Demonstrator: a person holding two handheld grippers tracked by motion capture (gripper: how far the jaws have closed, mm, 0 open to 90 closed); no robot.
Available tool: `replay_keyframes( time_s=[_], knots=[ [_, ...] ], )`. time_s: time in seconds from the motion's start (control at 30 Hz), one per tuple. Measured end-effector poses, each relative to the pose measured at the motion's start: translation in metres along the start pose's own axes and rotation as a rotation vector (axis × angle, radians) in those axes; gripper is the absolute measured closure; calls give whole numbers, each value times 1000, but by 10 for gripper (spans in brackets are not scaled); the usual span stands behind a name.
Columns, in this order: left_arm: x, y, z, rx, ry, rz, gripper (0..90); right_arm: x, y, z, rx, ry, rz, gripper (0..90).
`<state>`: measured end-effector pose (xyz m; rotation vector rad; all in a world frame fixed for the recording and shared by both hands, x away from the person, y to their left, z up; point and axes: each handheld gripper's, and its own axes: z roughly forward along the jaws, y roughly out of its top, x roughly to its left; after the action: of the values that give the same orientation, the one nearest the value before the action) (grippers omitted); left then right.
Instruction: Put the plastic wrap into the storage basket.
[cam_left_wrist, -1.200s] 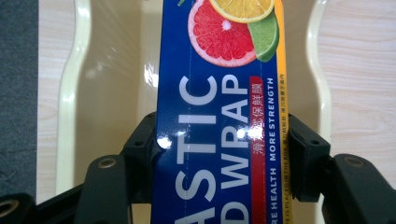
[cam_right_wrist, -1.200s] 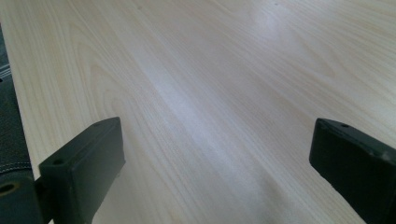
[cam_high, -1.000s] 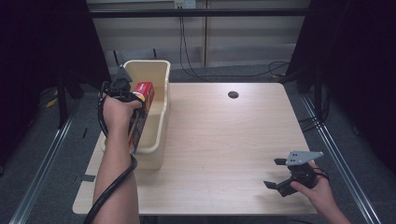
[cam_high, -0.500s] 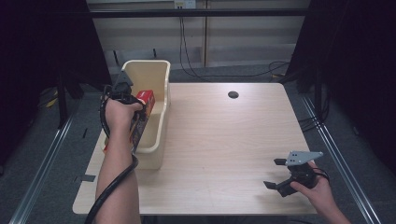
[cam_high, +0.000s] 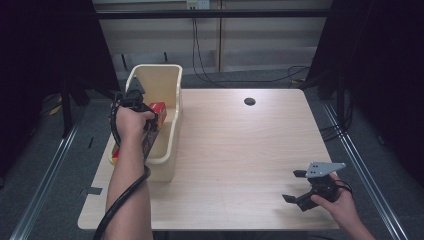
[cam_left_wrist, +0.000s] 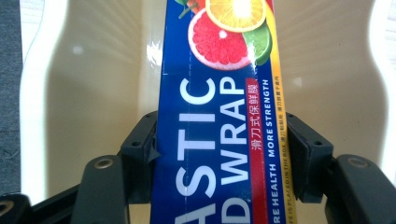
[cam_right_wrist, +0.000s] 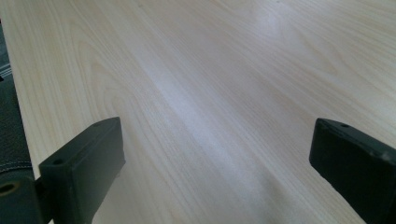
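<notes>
Inside the cream plastic bin at the table's left edge, the left gripper clamps a long plastic wrap box across its width, one jaw pressed on each long side. The box is dark blue with a yellow stripe along one edge and a red end panel. Printed citrus slices, namely grapefruit, orange and lime, sit near its far end. Legible white lettering reads "ASTIC" and "WRAP"; smaller text reads "MORE STRENGTH", beside Chinese characters on a red band. The box lies lengthwise within the bin. The right gripper rests low over the wooden table near the right front corner, jaws spread wide with nothing between them.
</notes>
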<state>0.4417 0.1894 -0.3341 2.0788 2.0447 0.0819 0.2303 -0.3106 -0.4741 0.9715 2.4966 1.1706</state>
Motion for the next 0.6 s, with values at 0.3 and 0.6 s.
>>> replay_keyframes(
  time_s=[0.3, 0.6],
  knots=[
    [-11, 3, -28, -82, -30, 29, 354, 1, -2, -2, 1, 3, 0, 32],
    [-41, 3, -44, -147, -98, 121, 295, 1, -3, -5, -2, -8, 3, 32]
  ],
)
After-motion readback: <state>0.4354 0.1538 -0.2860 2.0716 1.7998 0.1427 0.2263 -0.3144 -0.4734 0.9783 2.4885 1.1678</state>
